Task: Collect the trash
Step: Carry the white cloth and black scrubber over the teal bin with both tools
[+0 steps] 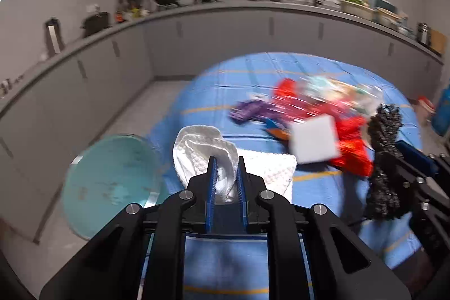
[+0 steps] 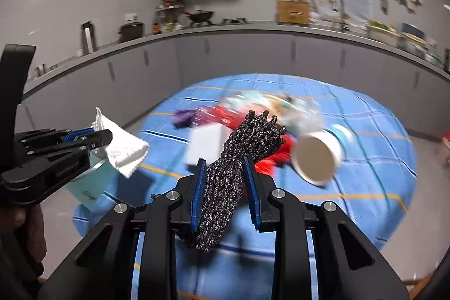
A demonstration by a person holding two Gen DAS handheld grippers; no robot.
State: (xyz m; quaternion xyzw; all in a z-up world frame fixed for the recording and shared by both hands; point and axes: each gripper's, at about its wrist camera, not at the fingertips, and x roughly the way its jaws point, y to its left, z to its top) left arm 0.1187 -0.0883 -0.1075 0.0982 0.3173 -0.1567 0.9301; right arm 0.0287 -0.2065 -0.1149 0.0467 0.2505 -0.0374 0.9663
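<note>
My left gripper [image 1: 226, 160] is shut on a white crumpled paper towel [image 1: 202, 148], held above the blue tablecloth [image 1: 253, 75]; it also shows in the right wrist view [image 2: 97, 141] with the towel [image 2: 123, 151]. My right gripper [image 2: 223, 162] is shut on a black speckled knitted bundle [image 2: 236, 159], which also shows at the right of the left wrist view [image 1: 384, 159]. A pile of trash lies on the table: red wrappers [image 1: 348, 142], a purple wrapper [image 1: 247, 110], a white square piece [image 1: 313, 139], clear plastic [image 2: 301, 111] and a paper cup [image 2: 317, 156].
A teal round bin [image 1: 109, 182] stands on the floor left of the table, below my left gripper. Grey kitchen counters [image 2: 253, 30] with appliances and boxes line the back and left walls. Grey floor lies between table and cabinets.
</note>
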